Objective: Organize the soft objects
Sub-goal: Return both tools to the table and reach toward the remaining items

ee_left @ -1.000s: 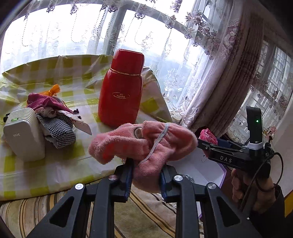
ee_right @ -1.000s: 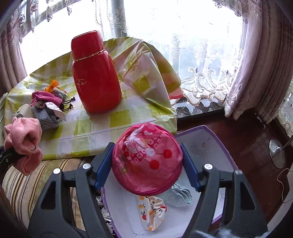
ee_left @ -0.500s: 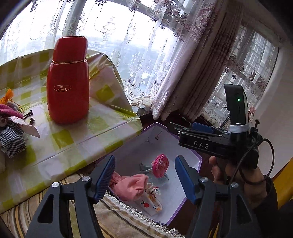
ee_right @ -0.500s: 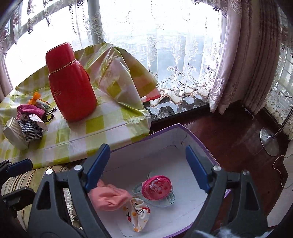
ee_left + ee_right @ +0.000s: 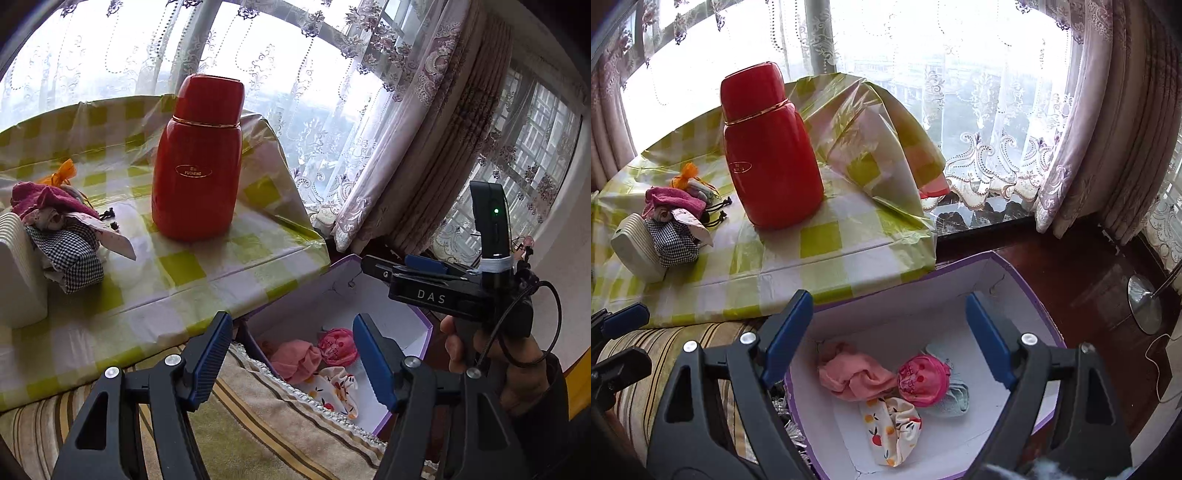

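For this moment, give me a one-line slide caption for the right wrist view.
Open right gripper hovers empty over the purple box holding the pink cloth and round pink pouch.

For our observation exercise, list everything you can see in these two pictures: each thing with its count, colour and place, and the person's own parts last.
Box: one, purple outside, white inside, on the floor beside the table.
Soft items in box: four; pink cloth, pink patterned pouch, fruit-print cloth, pale blue cloth.
Flask: one, red, upright on the table.
Tablecloth: one, yellow-green check.
Cloth pile: magenta, checked black-white, orange, at the table's left.
White device: one, beside the pile.
Striped cover: beige-brown, nearest.
Curtains: lace, mauve.
Left gripper: open, empty.
Right gripper: open, empty.
Hand: one, holding the right gripper.
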A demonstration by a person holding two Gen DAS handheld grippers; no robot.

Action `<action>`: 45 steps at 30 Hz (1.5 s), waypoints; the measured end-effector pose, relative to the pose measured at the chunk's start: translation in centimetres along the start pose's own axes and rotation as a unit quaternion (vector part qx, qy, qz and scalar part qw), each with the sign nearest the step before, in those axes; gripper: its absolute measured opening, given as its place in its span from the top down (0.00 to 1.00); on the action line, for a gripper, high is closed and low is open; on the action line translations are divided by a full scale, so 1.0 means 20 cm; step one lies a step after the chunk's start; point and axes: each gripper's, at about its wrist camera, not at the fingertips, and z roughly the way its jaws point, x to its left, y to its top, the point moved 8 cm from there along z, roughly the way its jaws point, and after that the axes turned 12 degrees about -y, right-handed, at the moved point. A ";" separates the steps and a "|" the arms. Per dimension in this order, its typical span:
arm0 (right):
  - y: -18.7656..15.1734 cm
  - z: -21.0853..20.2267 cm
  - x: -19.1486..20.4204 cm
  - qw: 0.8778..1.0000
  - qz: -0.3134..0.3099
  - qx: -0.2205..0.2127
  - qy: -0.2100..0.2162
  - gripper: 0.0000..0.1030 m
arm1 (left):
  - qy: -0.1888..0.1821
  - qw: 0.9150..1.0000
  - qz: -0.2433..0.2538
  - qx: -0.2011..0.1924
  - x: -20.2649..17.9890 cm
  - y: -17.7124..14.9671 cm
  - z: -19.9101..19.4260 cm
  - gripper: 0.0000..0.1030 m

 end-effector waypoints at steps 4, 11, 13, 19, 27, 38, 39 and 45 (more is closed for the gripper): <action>0.03 -0.02 0.13 0.999 -0.024 -0.007 0.020 0.16 | 0.030 0.999 -0.033 -0.017 0.16 -0.04 -0.14 0.33; 0.10 -0.08 0.47 0.994 -0.073 -0.021 0.073 0.16 | 0.098 0.989 -0.093 -0.060 0.50 -0.10 -0.46 0.33; 0.13 -0.10 0.57 0.992 -0.086 -0.025 0.092 0.16 | 0.120 0.984 -0.106 -0.072 0.60 -0.11 -0.56 0.33; 0.21 -0.13 0.87 0.981 -0.108 -0.023 0.161 0.16 | 0.182 0.967 -0.138 -0.115 0.86 -0.10 -0.84 0.33; 0.31 -0.08 1.17 0.970 -0.125 -0.016 0.206 0.16 | 0.254 0.942 -0.151 -0.161 1.19 0.00 -1.16 0.33; 0.46 0.06 1.42 0.963 -0.123 0.010 0.240 0.16 | 0.313 0.921 -0.162 -0.165 1.64 0.21 -1.29 0.33; 0.48 0.07 1.44 0.962 -0.122 0.011 0.243 0.16 | 0.315 0.920 -0.166 -0.163 1.69 0.23 -1.28 0.33; 0.60 0.13 1.59 0.957 -0.139 0.012 0.255 0.16 | 0.326 0.919 -0.185 -0.122 2.02 0.32 -1.16 0.33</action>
